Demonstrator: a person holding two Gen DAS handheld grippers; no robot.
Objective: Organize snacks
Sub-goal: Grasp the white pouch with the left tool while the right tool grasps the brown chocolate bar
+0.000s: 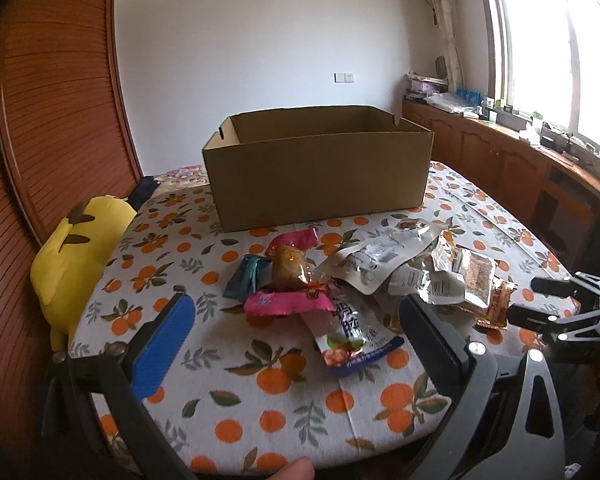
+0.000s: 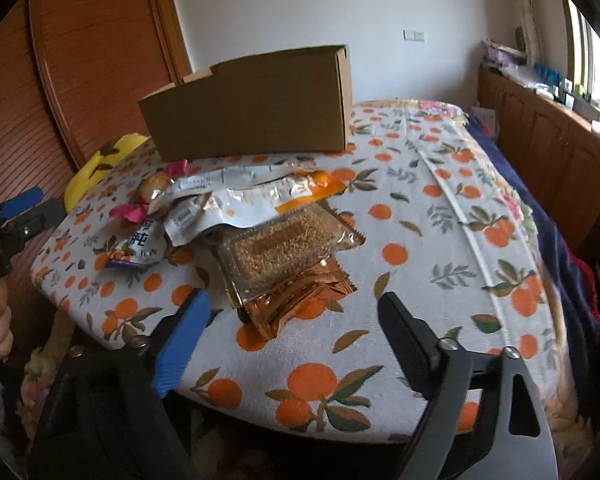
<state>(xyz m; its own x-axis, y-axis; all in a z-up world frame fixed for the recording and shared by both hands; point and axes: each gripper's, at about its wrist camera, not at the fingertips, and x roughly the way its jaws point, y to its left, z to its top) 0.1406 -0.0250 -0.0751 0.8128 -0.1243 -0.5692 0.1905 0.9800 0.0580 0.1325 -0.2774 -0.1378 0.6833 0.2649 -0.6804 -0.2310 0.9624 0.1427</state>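
I see a table [image 1: 284,420] covered in a white cloth printed with oranges and leaves. Toward its far edge stands an open brown cardboard box [image 1: 318,172]. Its inside is hidden from both cameras.

Between the box and the near edge lies a loose heap of snacks [image 1: 364,276]. On the heap's left side a clear-wrapped brown pastry [image 1: 290,270] rests on a pink packet [image 1: 286,302], with a teal wrapper [image 1: 246,278] just beside them. A white and blue pouch with Chinese characters [image 1: 352,338] pokes out toward the near edge. On the right side of the heap, silver-white pouches overlap a clear tray of golden crumbly bars [image 2: 278,254], which sits on a shiny copper-coloured packet [image 2: 300,300].

My left gripper [image 1: 296,344] hangs above the near edge, its jaws spread wide and holding nothing, facing the pouch. My right gripper [image 2: 294,336] is likewise spread wide and empty, near the copper packet.

A yellow plush toy [image 1: 74,252] leans at the table's left edge.
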